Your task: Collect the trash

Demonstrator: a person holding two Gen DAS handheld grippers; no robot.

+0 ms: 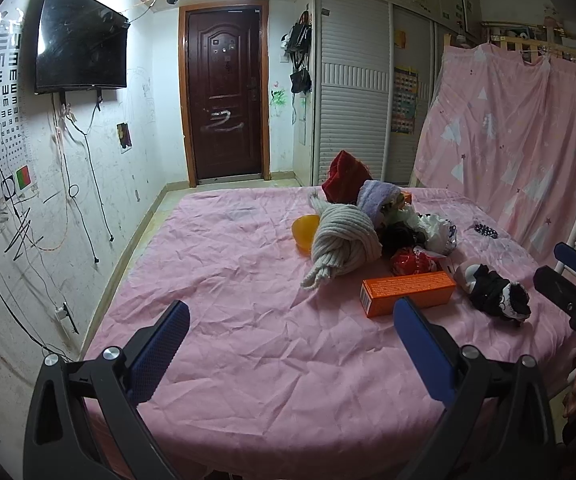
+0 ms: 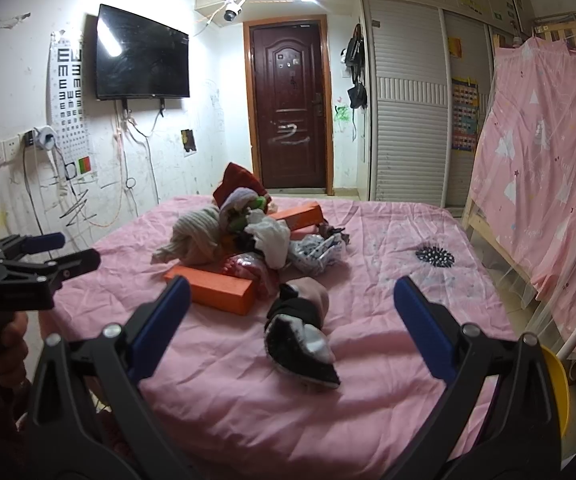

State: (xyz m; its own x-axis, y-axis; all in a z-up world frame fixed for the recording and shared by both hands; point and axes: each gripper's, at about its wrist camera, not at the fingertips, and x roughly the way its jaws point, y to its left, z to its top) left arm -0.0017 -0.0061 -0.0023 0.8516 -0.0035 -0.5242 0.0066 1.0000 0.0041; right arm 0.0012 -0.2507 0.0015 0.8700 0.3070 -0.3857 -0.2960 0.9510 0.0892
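Left gripper (image 1: 291, 318) and right gripper (image 2: 292, 298), each held by a person over a bed (image 1: 248, 360) spread with a wrinkled pink sheet; both pairs of blue-padded fingers (image 1: 164, 344) stand wide apart, released and holding nothing. Ahead of the left fingers, just beyond and beside the right-hand pad, lies an orange carton (image 1: 408, 293) flat on the sheet; farther ahead sits a knotted cream knit bundle (image 1: 344, 244), with a yellow bowl (image 1: 305, 232) touching its far-left side. To the right of the carton rests a black-and-white sock bundle (image 1: 496, 290), and behind it a crumpled red wrapper (image 1: 412, 261). Between the right fingers, close in front, the same sock bundle (image 2: 300, 336) lies on the sheet; ahead and left is the orange carton (image 2: 216, 288), and beyond it a heap of mixed trash and cloth including white crumpled plastic (image 2: 270, 236) and a second orange box (image 2: 298, 214). Well to the right of that heap lies a black spiked brush (image 2: 435, 257).
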